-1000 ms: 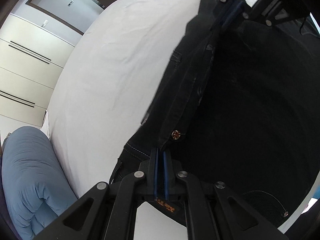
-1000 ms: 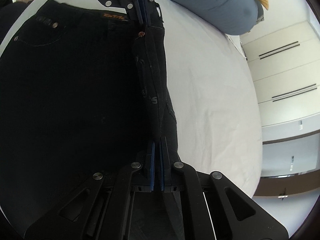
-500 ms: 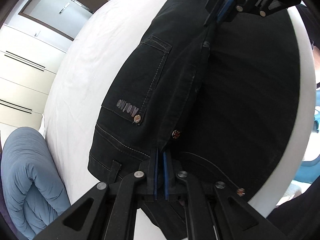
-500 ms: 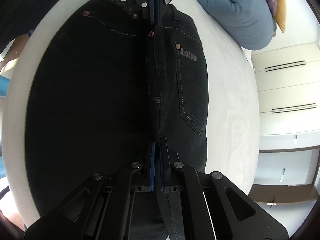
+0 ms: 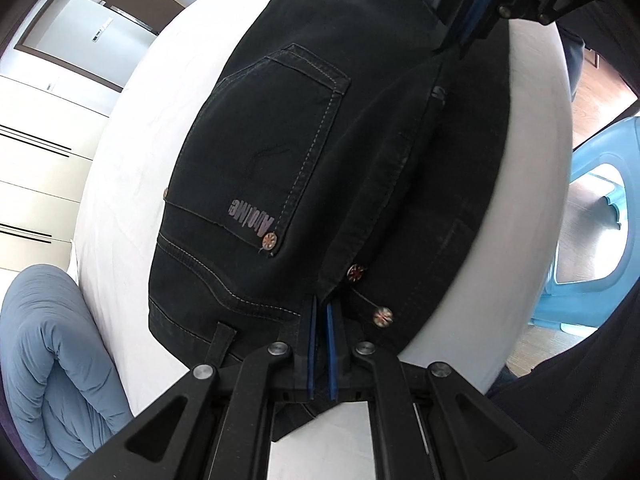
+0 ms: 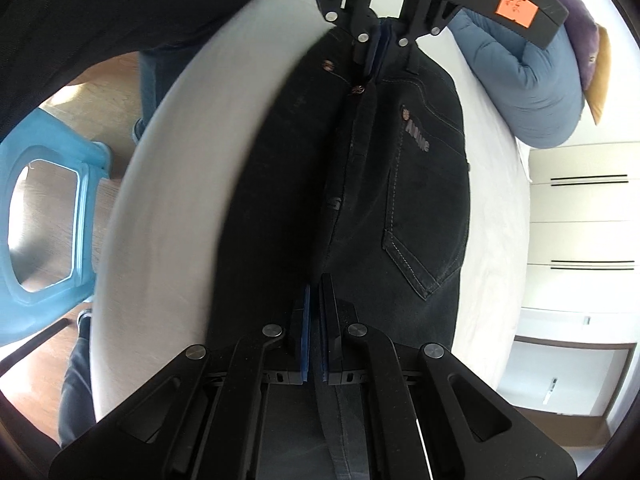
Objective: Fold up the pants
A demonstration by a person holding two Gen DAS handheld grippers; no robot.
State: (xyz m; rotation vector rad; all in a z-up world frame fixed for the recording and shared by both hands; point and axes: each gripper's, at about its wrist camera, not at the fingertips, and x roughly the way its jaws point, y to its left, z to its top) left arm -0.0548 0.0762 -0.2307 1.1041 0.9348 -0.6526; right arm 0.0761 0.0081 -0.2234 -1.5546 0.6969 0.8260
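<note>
Both the left gripper [image 5: 320, 312] and the right gripper [image 6: 316, 284] have their jaws closed tight on the black pants [image 5: 280, 140]. To fold well, lay the held edge evenly on the lower half on the bed [image 5: 120, 140], keeping the cloth stretched.

Pants [image 5: 280, 168] on bed [image 5: 132, 128]

Pants [image 5: 280, 140] are showing a grey "AboliMe"-like print, upside down, at back pocket corner. Orange sticker [image 6: 516, 9] on left gripper is carrying handwriting, unreadable.
</note>
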